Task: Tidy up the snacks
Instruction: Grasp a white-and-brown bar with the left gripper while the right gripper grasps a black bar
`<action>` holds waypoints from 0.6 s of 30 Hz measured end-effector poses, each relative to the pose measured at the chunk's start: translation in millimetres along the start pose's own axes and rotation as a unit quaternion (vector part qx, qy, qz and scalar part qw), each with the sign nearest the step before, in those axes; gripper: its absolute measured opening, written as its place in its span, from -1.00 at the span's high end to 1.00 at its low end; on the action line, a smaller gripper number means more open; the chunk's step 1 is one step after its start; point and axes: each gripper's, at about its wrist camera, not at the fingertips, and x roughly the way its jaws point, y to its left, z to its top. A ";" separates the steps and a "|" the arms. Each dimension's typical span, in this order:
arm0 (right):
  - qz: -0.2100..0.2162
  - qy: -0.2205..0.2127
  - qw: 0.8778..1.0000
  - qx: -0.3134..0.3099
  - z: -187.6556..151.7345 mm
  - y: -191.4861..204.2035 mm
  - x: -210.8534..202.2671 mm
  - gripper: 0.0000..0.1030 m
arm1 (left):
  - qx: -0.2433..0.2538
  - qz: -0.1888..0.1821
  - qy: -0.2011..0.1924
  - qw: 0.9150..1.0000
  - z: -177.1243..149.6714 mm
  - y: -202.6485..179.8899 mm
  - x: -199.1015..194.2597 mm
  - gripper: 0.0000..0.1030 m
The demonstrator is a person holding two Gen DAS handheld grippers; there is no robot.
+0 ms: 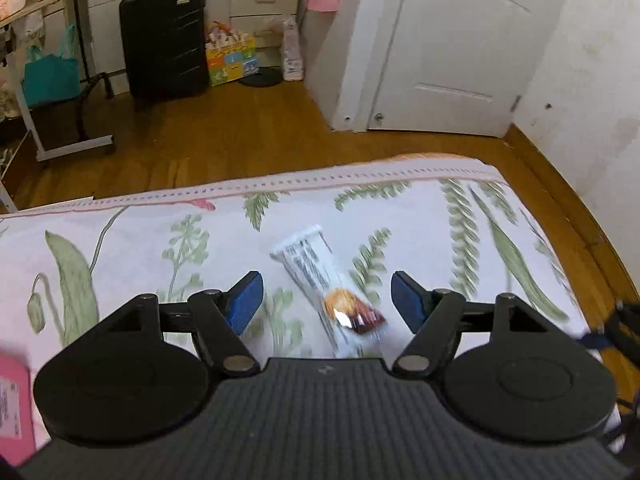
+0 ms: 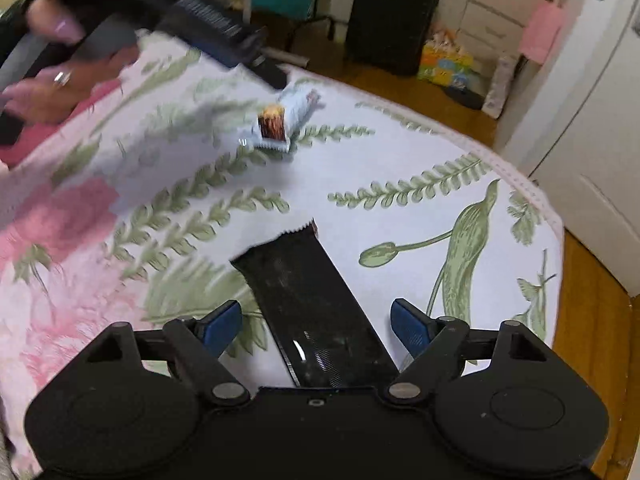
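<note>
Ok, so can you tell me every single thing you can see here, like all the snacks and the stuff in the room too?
white snack bar: one, white wrapper with a brown picture, on the bed between the left gripper's open fingers
black snack bar: one, black wrapper, on the bed between the right gripper's open fingers
bedspread: one, white with green ferns and pink flowers
pink packet: one, pink, at the left edge of the bed
suitcase: one, black, standing by the drawers
toy box: one, yellow and colourful, on the floor beside the suitcase
bag: one, teal, hanging at left
door: one, white
floor: brown wood
left gripper: black with blue pads, open
right gripper: black with blue pads, open
hand: one, wearing a ring, holding the left gripper
</note>
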 end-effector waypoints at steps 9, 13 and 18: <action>0.029 -0.018 0.976 0.213 -8.8 -46.8 5.0 -0.34 | -0.052 0.008 0.071 0.996 -4.1 1.1 52.4 -0.32; 0.005 -0.005 0.983 0.181 -10.6 -31.1 4.7 -0.36 | -0.055 0.028 0.059 0.996 -9.5 -3.0 53.9 -0.23; -0.040 -0.007 0.993 0.108 -6.1 -11.9 12.1 -0.20 | -0.039 0.039 0.062 0.997 -9.4 -0.1 50.1 0.42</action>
